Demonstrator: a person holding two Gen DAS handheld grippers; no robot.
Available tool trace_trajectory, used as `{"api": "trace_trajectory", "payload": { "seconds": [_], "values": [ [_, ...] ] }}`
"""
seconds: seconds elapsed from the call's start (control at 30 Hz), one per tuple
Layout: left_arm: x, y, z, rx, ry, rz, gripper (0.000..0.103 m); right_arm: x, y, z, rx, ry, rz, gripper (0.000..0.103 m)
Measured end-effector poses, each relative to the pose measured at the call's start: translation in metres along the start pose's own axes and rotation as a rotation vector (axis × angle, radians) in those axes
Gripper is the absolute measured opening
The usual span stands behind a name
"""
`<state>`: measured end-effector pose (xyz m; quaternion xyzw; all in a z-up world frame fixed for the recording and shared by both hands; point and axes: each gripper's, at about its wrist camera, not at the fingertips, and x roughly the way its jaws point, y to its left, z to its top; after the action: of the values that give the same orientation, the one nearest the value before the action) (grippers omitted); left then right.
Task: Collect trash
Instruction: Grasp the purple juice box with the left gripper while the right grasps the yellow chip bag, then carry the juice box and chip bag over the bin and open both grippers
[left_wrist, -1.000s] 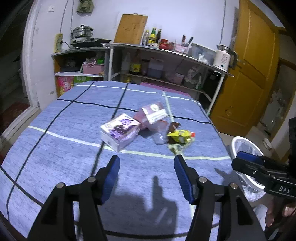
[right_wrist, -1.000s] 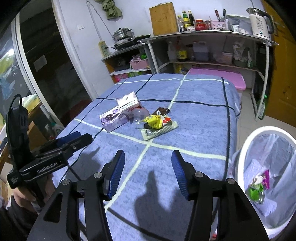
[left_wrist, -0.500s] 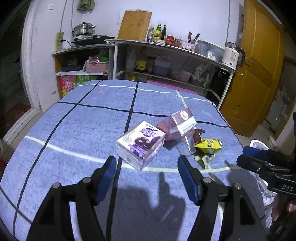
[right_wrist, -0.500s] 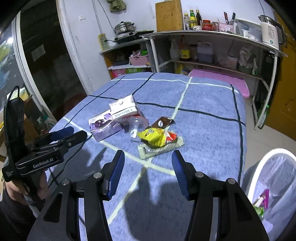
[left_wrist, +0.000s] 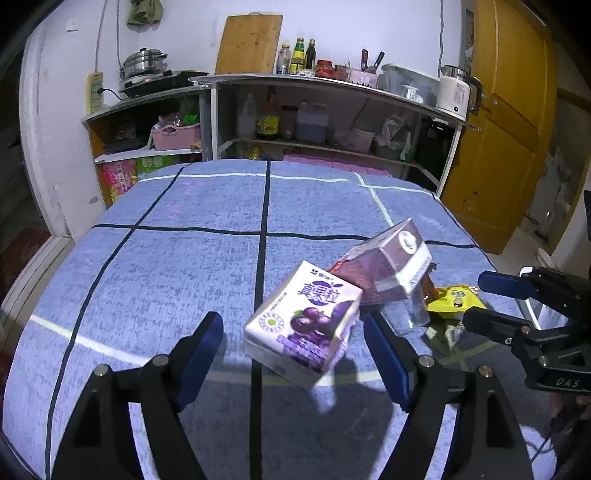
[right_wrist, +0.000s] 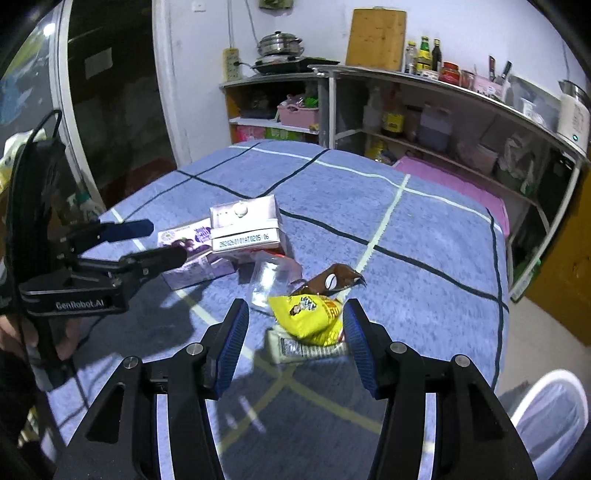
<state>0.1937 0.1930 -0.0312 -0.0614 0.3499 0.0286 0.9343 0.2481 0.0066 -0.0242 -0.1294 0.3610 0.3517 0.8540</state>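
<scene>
left gripper (left_wrist: 293, 332): jaws just been widening, standing wide either side of the purple juice carton (left_wrist: 303, 321), not pressing it | right gripper (right_wrist: 295, 325): jaws parted, framing the yellow snack bag (right_wrist: 308, 319), untouched | trash sitting mid blue tablecloth (left_wrist: 184, 258)
</scene>
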Motion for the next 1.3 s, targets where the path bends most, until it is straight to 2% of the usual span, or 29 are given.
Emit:
{"api": "trace_trajectory", "payload": {
  "seconds": [0.23, 0.4, 0.43, 0.47, 0.5, 0.63, 0.97, 1.3],
  "values": [
    [0.019, -0.005, -0.001, 0.044, 0.07, -0.043, 0.082, 0.02, -0.003, -0.002, -0.036, 0.052, -0.006, 0.054],
    [0.018, -0.011, -0.001, 0.056, 0.073, -0.039, 0.08, 0.024, -0.011, -0.003, 0.001, 0.064, 0.011, 0.054],
    [0.019, -0.01, -0.001, 0.052, 0.073, -0.034, 0.077, 0.023, -0.012, -0.002, 0.01, 0.062, 0.014, 0.049],
    [0.019, -0.01, -0.002, 0.048, 0.077, -0.029, 0.069, 0.023, -0.014, -0.002, 0.018, 0.061, 0.015, 0.044],
    [0.019, -0.01, -0.002, 0.041, 0.08, -0.028, 0.07, 0.023, -0.016, -0.001, 0.026, 0.062, 0.017, 0.04],
    [0.015, -0.011, -0.005, 0.014, 0.073, -0.017, 0.069, 0.02, -0.017, -0.001, 0.051, 0.057, 0.033, 0.037],
    [-0.012, -0.019, -0.018, -0.072, 0.032, -0.019, 0.069, -0.006, -0.024, -0.006, 0.116, 0.019, 0.066, 0.035],
    [-0.047, -0.048, -0.031, -0.077, -0.01, -0.054, 0.069, -0.053, -0.023, -0.024, 0.155, -0.031, 0.072, 0.035]
  ]
}}
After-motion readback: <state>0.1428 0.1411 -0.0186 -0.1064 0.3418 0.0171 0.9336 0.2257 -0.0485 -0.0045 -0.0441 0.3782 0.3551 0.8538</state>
